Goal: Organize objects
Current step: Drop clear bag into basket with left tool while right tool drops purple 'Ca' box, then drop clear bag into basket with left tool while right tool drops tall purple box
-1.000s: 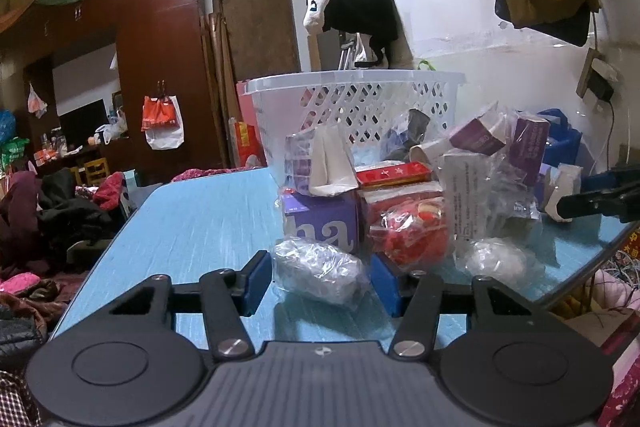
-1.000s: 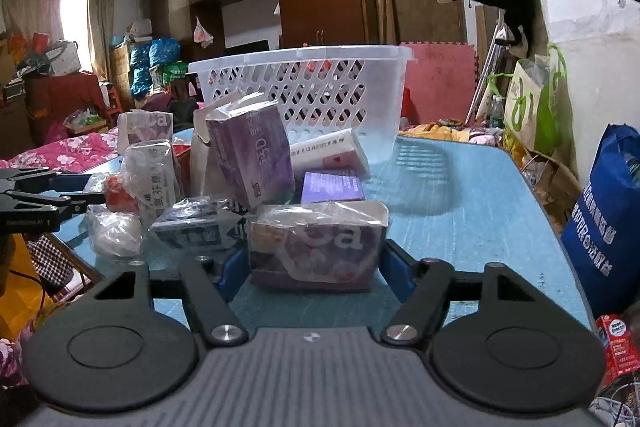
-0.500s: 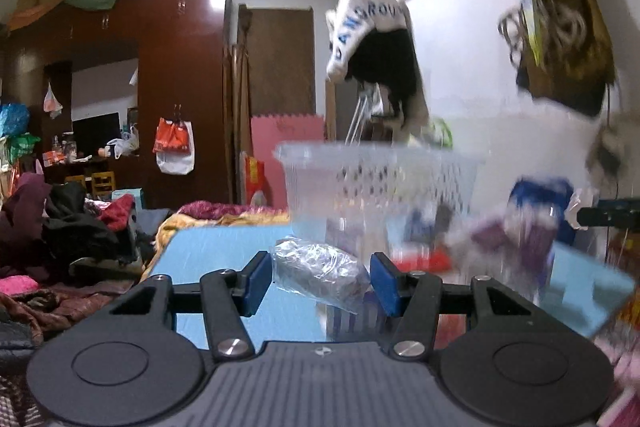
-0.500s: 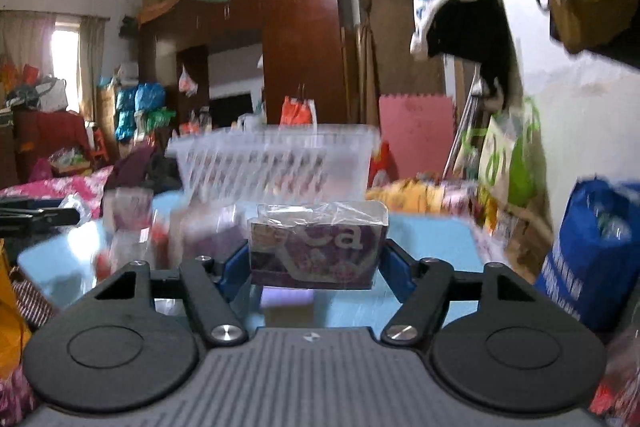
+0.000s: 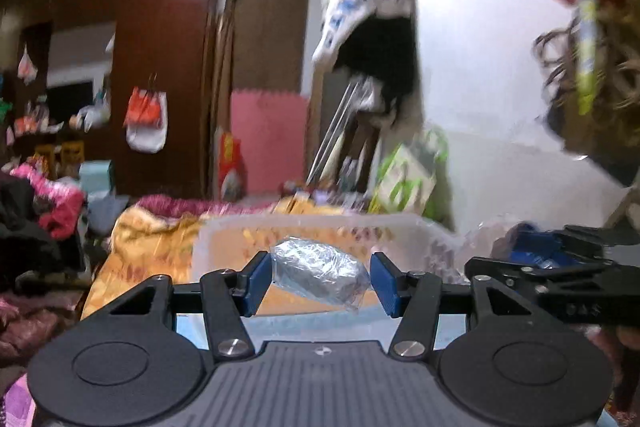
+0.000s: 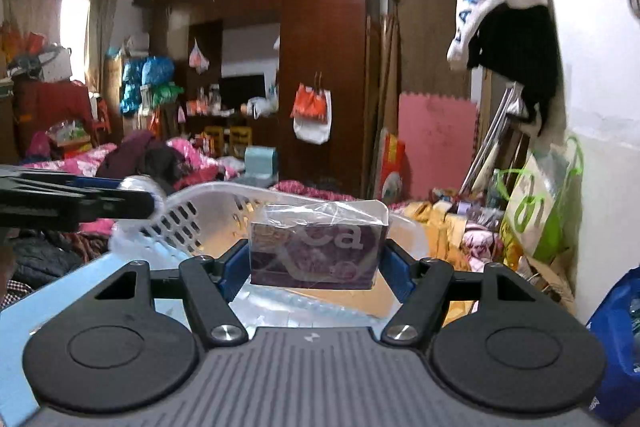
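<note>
My left gripper (image 5: 318, 281) is shut on a crinkly silver plastic packet (image 5: 318, 273) and holds it in the air just over the near rim of the white plastic basket (image 5: 216, 227). My right gripper (image 6: 316, 263) is shut on a purple plastic-wrapped box (image 6: 318, 247) and holds it above the same basket (image 6: 188, 215). The right gripper also shows at the right of the left wrist view (image 5: 560, 267), and the left gripper shows at the left of the right wrist view (image 6: 72, 199). The basket's inside is mostly hidden.
The blue table (image 6: 52, 299) lies below the basket. A blue bag (image 6: 616, 339) stands at the right. Beyond the table are a yellow blanket (image 5: 152, 243), piled clothes (image 5: 40, 219), a brown wardrobe (image 6: 324, 67) and a hanging white and black garment (image 6: 508, 15).
Both grippers have risen from the pile of packets on the table and moved forward over the basket, each still holding its object. The pile has dropped out of view.
</note>
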Available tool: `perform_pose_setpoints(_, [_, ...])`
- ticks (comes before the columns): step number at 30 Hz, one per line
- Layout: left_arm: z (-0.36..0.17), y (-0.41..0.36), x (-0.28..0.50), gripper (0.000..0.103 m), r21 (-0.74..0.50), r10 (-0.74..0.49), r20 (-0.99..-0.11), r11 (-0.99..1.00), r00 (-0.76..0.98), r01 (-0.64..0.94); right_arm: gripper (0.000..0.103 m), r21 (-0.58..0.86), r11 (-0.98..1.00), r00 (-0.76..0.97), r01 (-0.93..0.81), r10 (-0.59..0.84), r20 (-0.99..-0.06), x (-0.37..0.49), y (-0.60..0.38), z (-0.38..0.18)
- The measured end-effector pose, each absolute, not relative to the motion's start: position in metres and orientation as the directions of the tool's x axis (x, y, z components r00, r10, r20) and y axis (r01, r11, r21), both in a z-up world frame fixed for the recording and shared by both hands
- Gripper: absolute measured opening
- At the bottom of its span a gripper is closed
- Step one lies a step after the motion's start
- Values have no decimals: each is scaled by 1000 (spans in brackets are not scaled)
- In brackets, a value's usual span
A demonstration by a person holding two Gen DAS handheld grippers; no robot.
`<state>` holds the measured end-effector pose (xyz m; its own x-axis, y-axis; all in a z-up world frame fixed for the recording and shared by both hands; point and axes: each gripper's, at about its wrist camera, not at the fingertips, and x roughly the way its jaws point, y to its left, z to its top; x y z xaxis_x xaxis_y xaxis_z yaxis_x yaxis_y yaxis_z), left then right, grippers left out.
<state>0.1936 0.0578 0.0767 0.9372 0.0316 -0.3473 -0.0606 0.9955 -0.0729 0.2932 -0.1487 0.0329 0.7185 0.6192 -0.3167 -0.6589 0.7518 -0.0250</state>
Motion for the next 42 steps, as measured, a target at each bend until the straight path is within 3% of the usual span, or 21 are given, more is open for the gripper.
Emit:
perform_pose_setpoints(3, [68, 54, 217, 63, -10, 56, -389, 998, 920, -65, 75, -33, 757, 720, -653, 606, -337, 306, -140, 27])
perform_pose_setpoints(6, [67, 52, 218, 79, 13, 70, -381, 997, 922, -71, 96, -82, 766, 736, -638, 575, -358, 300, -136, 22])
perform_pose_setpoints(10, [74, 50, 187, 80, 29, 50, -328, 999, 943, -43, 97, -76, 757, 728, -649, 589, -350, 284, -150, 21])
perform_pose_setpoints(13, [68, 53, 145, 86, 18, 35, -300, 999, 953, -31, 103, -29, 742, 713, -670, 631, -305, 258, -176, 22])
perform_pose_setpoints(20, [23, 67, 47, 91, -38, 26, -220, 999, 975, -35, 103, 83, 697, 665, -712, 708, -237, 189, -241, -27])
perform_pose_setpoints(25, [13, 74, 35, 91, -87, 48, -206, 994, 977, -67, 103, 118, 661, 636, -741, 747, -192, 157, -250, -49])
perform_pose_setpoints(27, [13, 72, 41, 91, -83, 46, -214, 994, 976, -65, 102, 104, 654, 625, -749, 750, -215, 162, -239, -48])
perform_pose_setpoints(31, [3, 68, 53, 91, -72, 42, -240, 996, 970, -61, 89, 66, 659, 629, -749, 739, -240, 176, -220, -49])
perform_pose_setpoints(35, [-6, 70, 61, 84, -92, 37, -275, 994, 961, -65, 76, 91, 651, 609, -754, 744, -277, 187, -215, -57])
perform_pose_setpoints(37, [-11, 68, 66, 71, -87, 34, -296, 994, 954, -63, 72, 91, 647, 606, -757, 747, -275, 183, -215, -59])
perform_pose_setpoints(38, [-13, 68, 67, 49, -86, 30, -297, 995, 954, -58, 66, 89, 643, 602, -761, 750, -273, 180, -215, -61])
perform_pose_setpoints(39, [-15, 67, 68, 43, -91, 22, -298, 995, 954, -51, 62, 84, 640, 600, -764, 752, -274, 180, -214, -61])
perform_pose_setpoints(40, [-17, 66, 68, 43, -96, 21, -296, 994, 955, -51, 55, 79, 638, 598, -766, 752, -277, 177, -214, -63])
perform_pose_setpoints(42, [-17, 66, 67, 42, -93, 26, -291, 994, 956, -55, 51, 90, 626, 583, -775, 763, -279, 175, -217, -66])
